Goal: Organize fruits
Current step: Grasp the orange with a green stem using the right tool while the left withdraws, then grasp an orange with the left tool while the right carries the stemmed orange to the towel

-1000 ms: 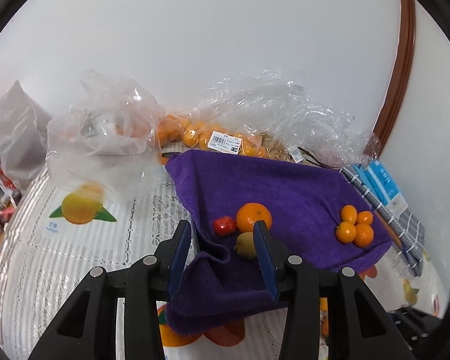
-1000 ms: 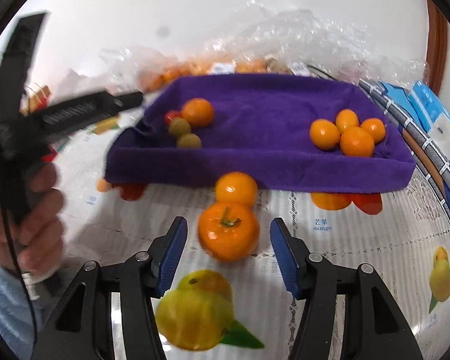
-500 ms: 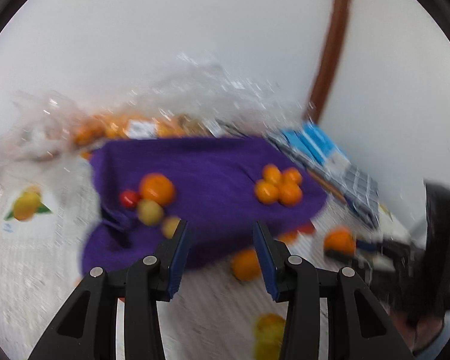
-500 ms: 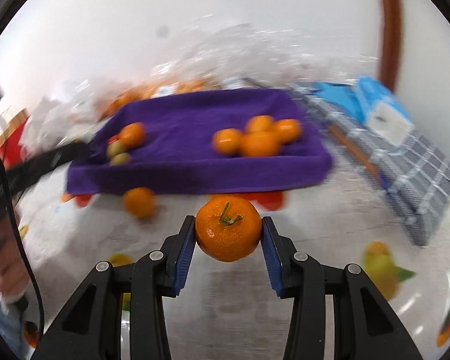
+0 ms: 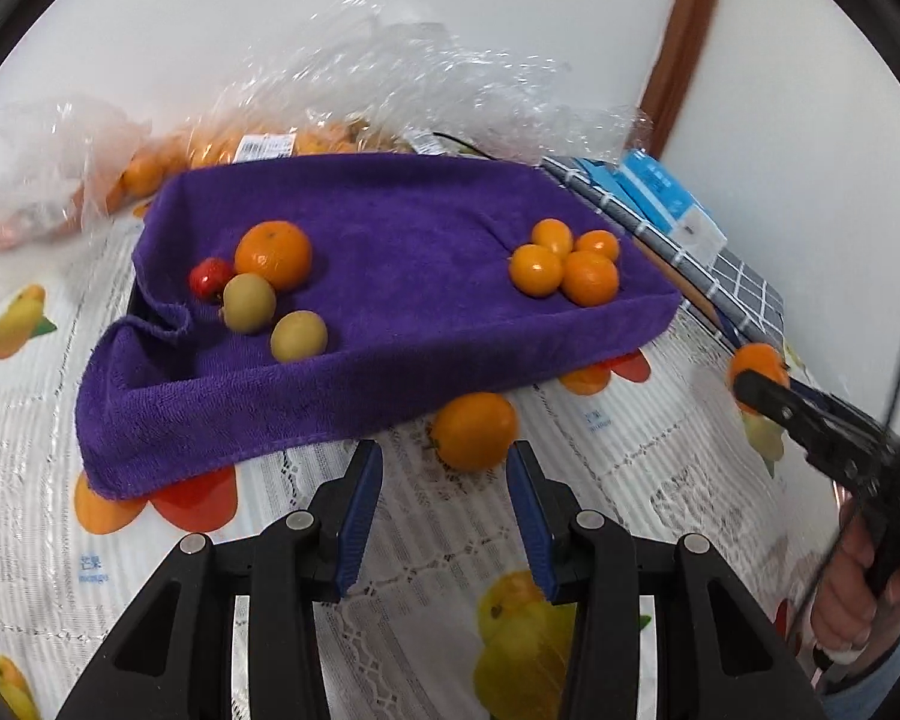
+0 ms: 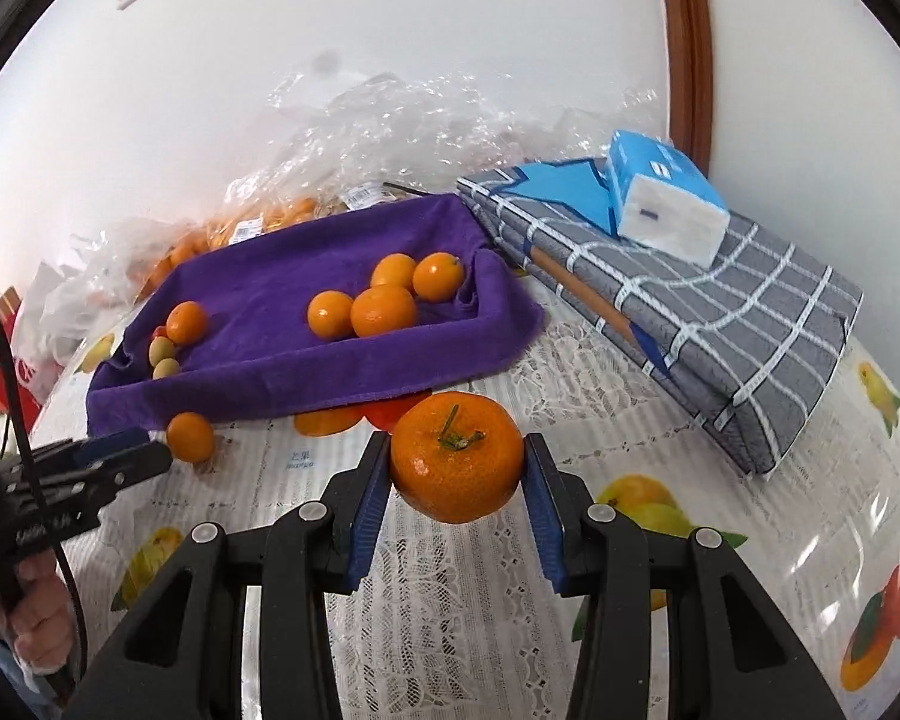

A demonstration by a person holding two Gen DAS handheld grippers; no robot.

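Note:
My right gripper (image 6: 455,480) is shut on a stemmed orange mandarin (image 6: 456,457), held above the tablecloth in front of the purple towel-lined tray (image 6: 306,378). My left gripper (image 5: 444,504) is open and empty, just short of a loose orange (image 5: 475,431) that lies on the cloth against the tray's front edge; this orange also shows in the right wrist view (image 6: 190,437). In the tray, several small oranges (image 5: 564,267) cluster at the right. One orange (image 5: 273,255), a red fruit (image 5: 210,278) and two green-yellow fruits (image 5: 247,302) sit at the left.
Clear plastic bags with oranges (image 5: 258,144) lie behind the tray against the wall. A grey checked folded cloth (image 6: 702,324) with a blue tissue pack (image 6: 660,198) lies to the right. The tablecloth has printed fruit pictures (image 5: 528,630).
My right gripper closed on the mandarin and lifted it, swinging right. My left gripper pulled back from the tray's left corner and moved right, facing the loose orange.

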